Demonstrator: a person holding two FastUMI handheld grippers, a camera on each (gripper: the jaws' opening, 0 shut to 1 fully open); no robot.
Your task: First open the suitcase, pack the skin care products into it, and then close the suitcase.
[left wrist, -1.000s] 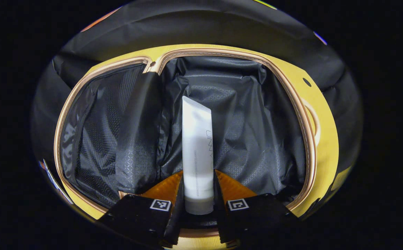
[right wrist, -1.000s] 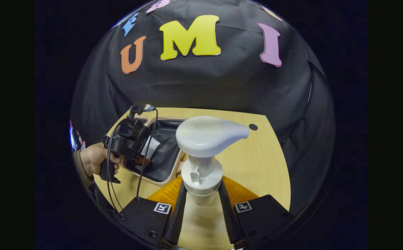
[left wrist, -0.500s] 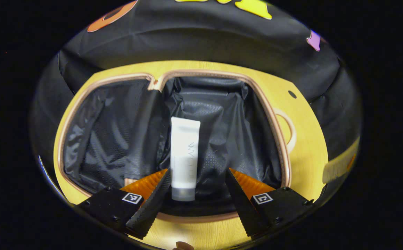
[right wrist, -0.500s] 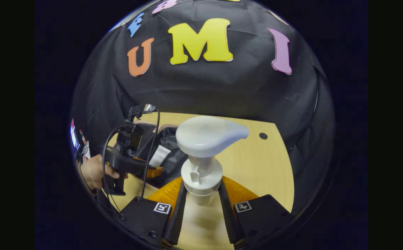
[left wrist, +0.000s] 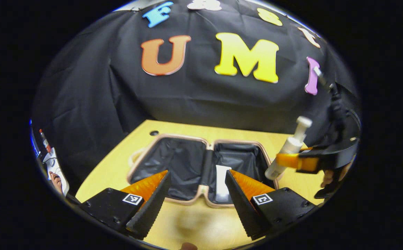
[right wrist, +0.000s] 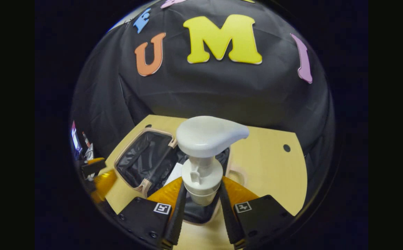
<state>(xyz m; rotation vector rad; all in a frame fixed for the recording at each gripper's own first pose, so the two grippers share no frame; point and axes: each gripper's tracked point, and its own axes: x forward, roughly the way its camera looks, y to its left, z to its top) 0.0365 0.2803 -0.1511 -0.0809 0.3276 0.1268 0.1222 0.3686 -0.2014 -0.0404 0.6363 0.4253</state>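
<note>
The lower body of the pump bottle [right wrist: 201, 163] is hidden between the right gripper [right wrist: 201, 208], whose fingers clamp its neck above the suitcase [left wrist: 173, 163]. That case lies spread open on the table [left wrist: 292, 180], black lining wrinkled, a white tube [left wrist: 221, 180] in its right half. The left gripper [left wrist: 198, 205] gapes wide, holding nothing.
</note>
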